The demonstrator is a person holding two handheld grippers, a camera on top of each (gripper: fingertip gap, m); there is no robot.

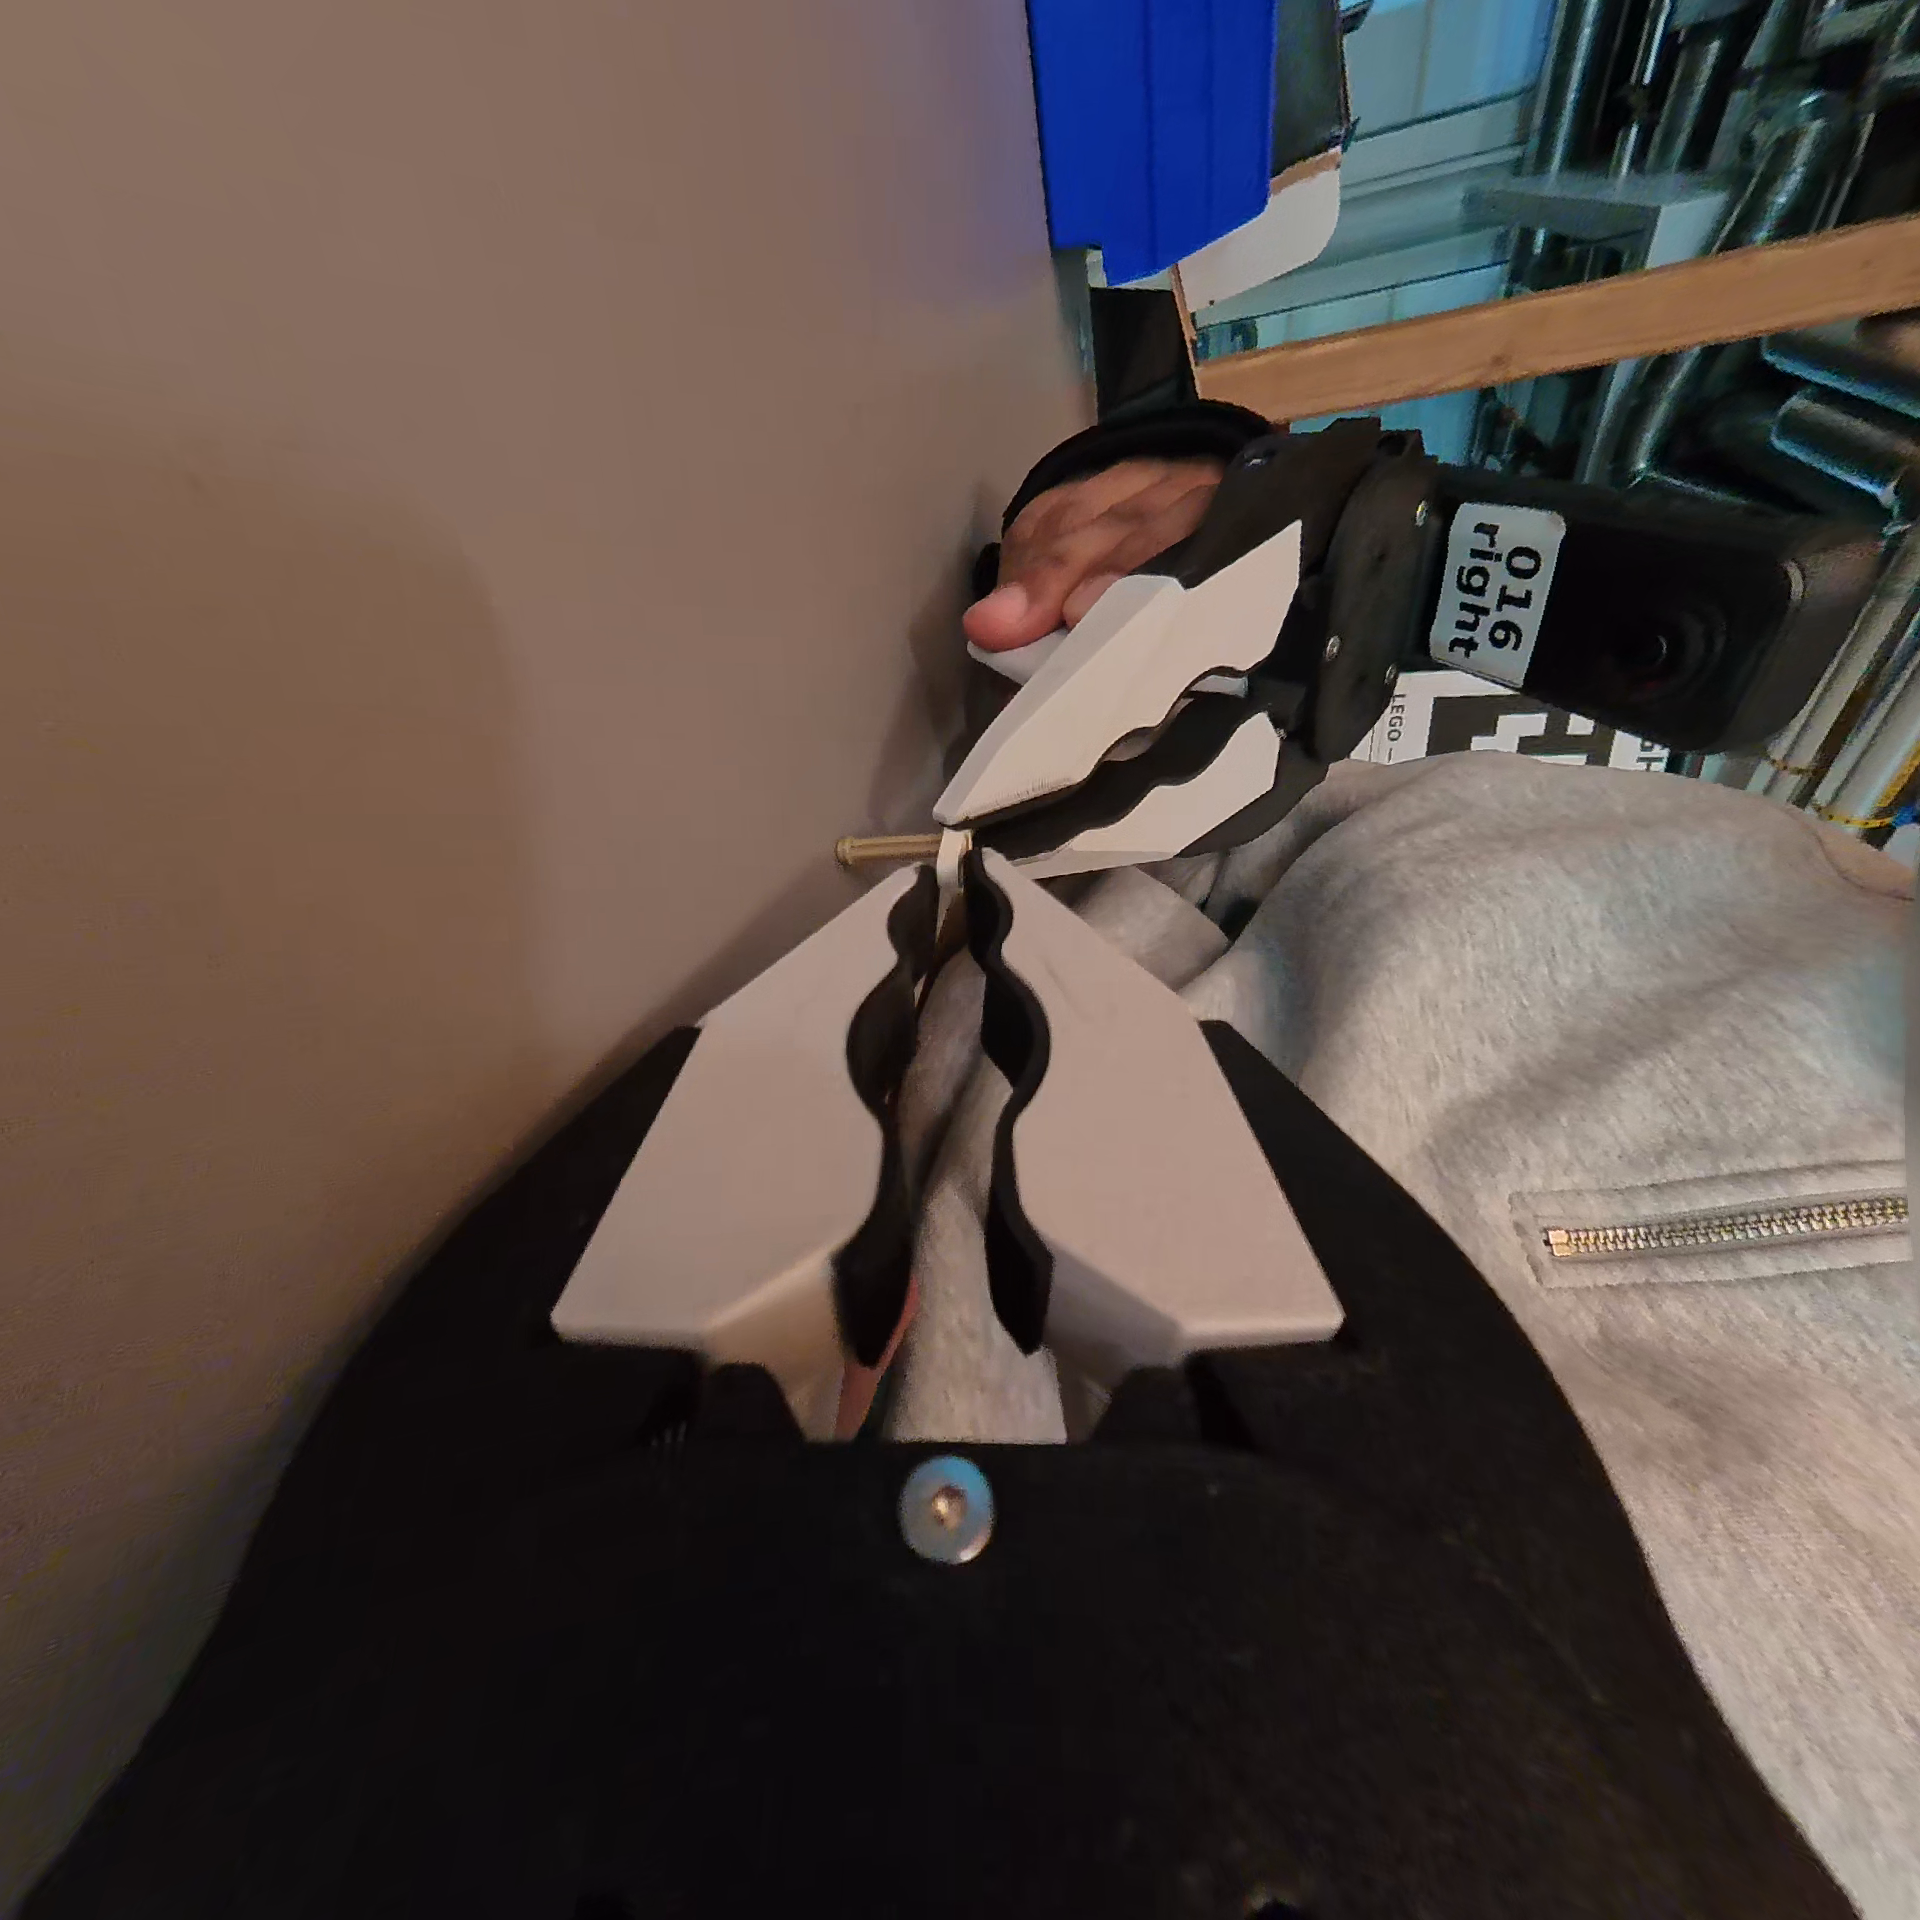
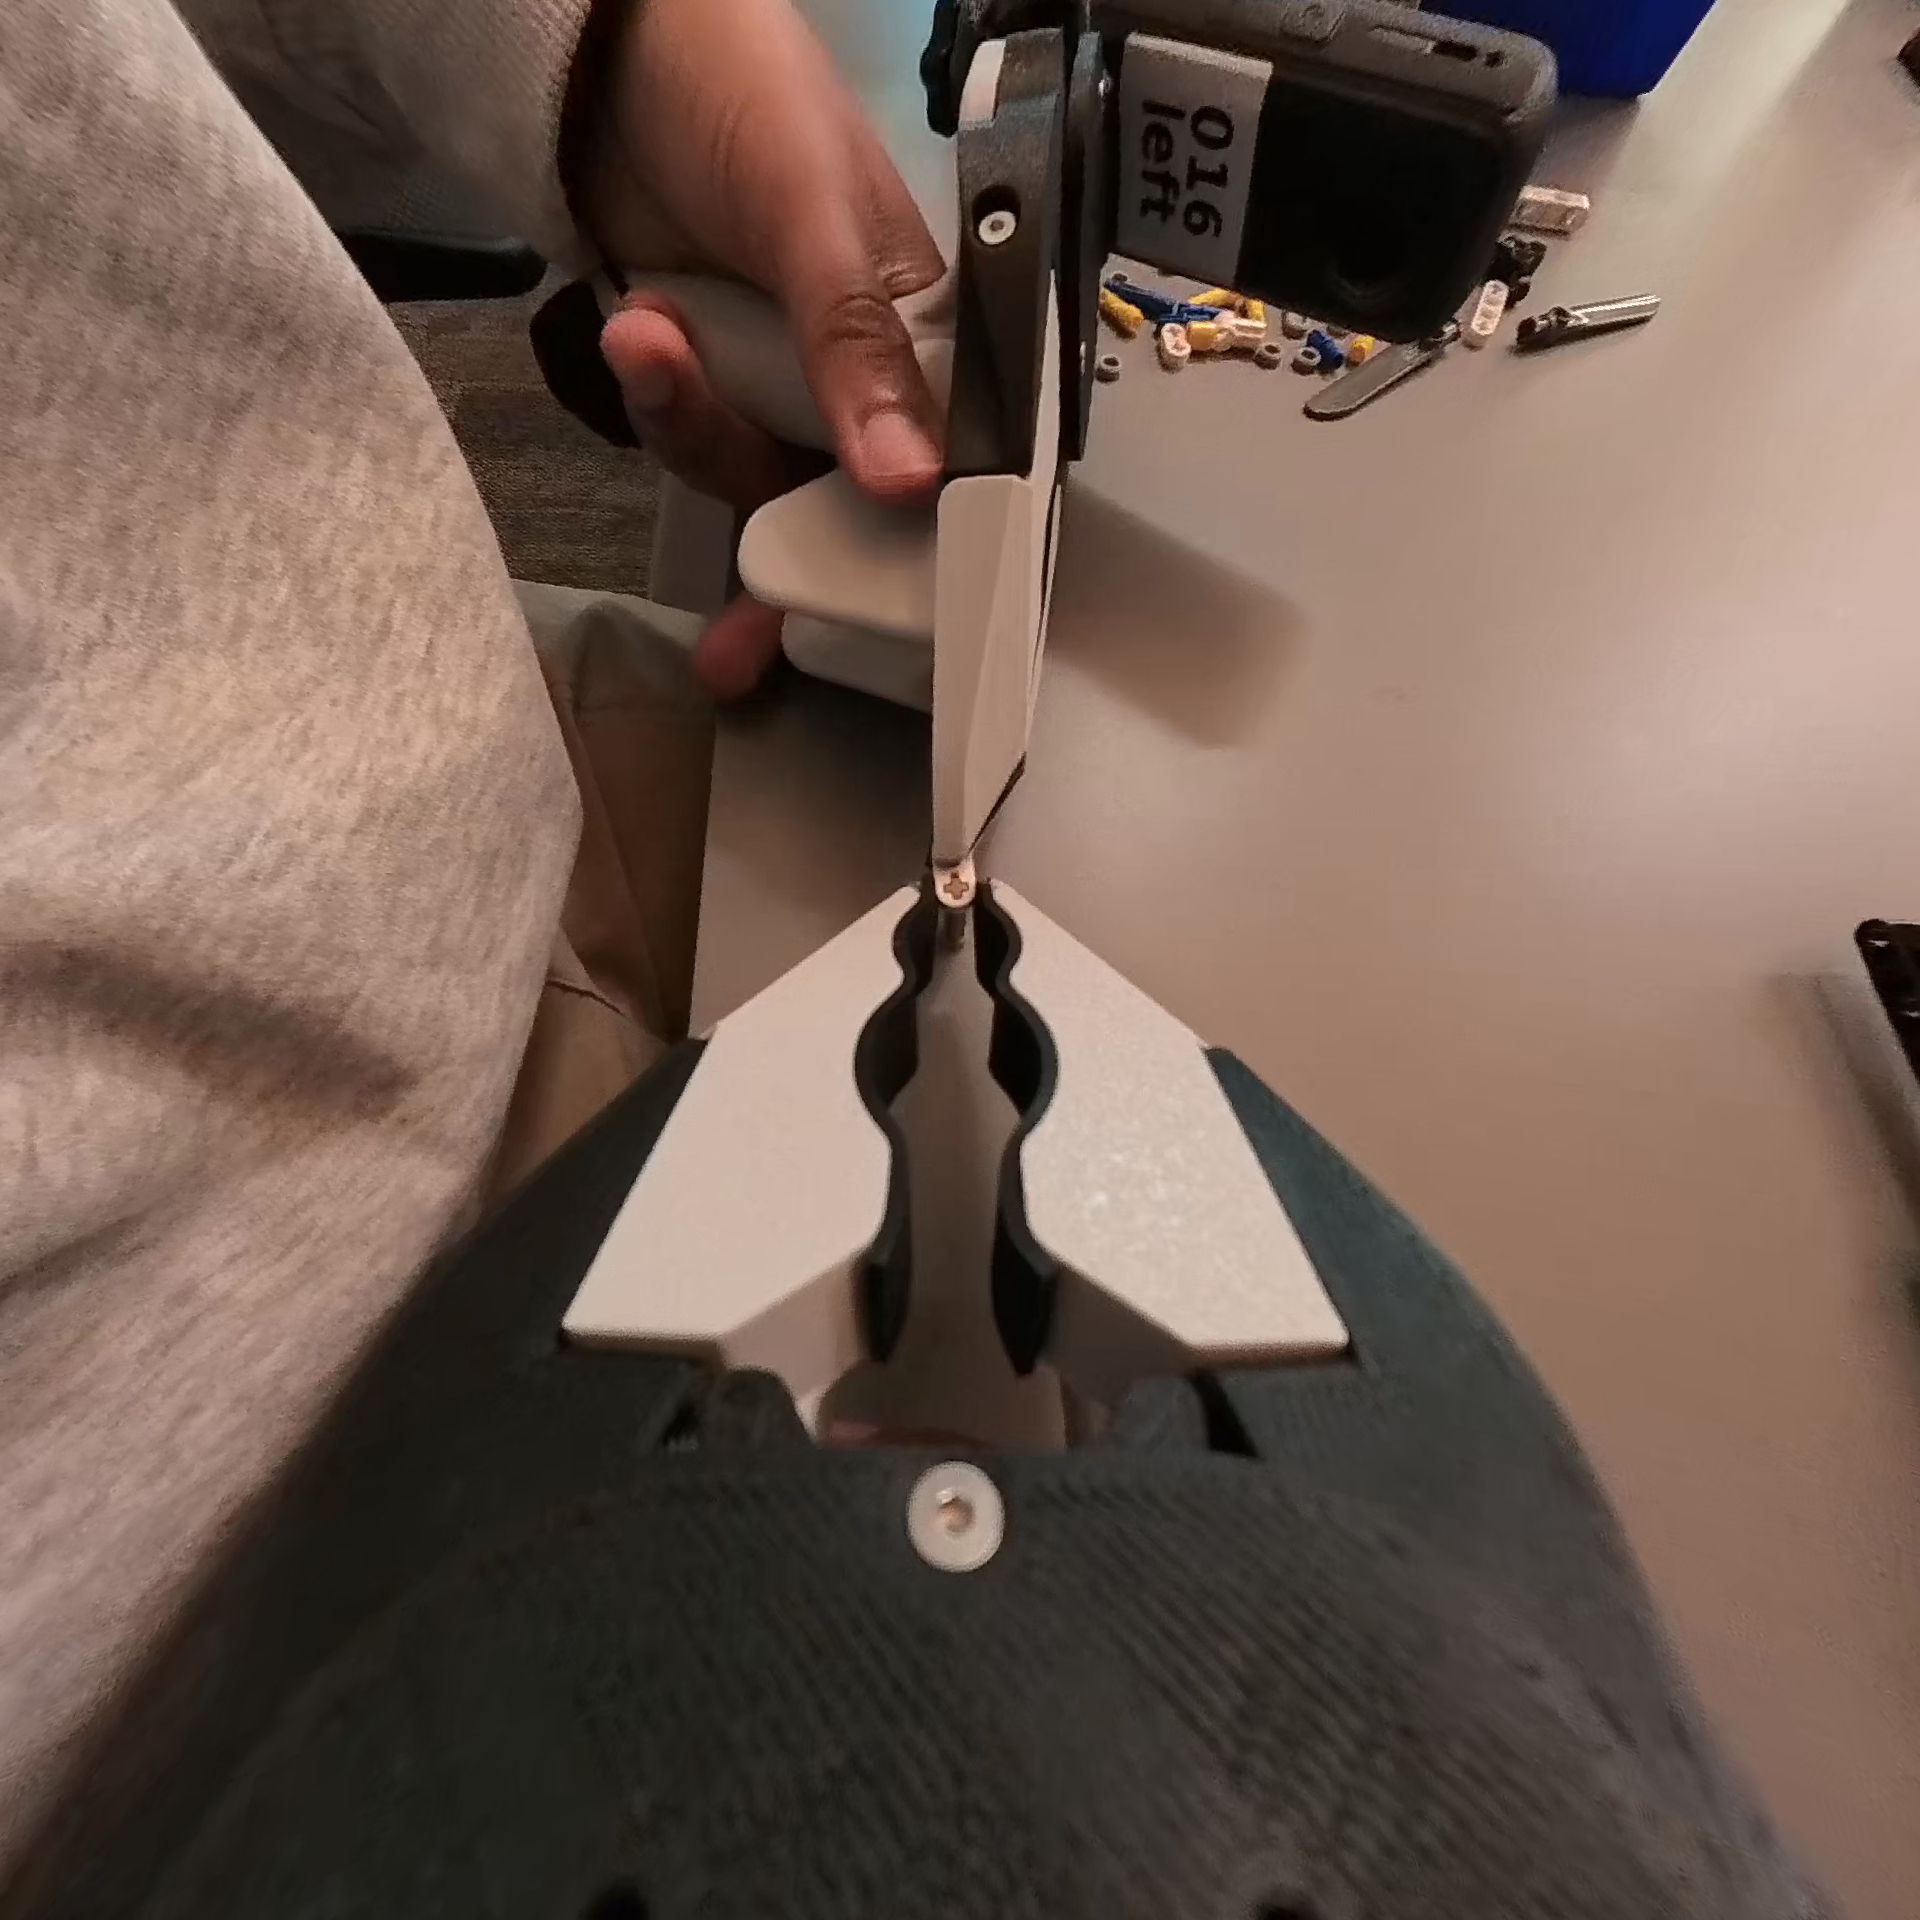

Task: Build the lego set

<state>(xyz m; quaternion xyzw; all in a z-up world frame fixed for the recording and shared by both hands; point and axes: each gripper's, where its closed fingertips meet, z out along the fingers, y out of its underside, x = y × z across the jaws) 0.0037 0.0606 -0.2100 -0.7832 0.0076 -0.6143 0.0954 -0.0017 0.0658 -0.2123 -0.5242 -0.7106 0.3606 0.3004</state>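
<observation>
Two claws, left [image 1: 951, 883] and right [image 2: 954, 902] (each white-labelled), pinch one small piece [image 1: 954, 854].

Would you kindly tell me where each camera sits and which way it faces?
Left wrist view: on the left gripper, facing the right gripper, a hand and grey sweatshirt.
Right wrist view: on the right gripper, facing the left gripper, table and loose lego pieces.
Shared: the small white lego piece both grippers pinch.
</observation>
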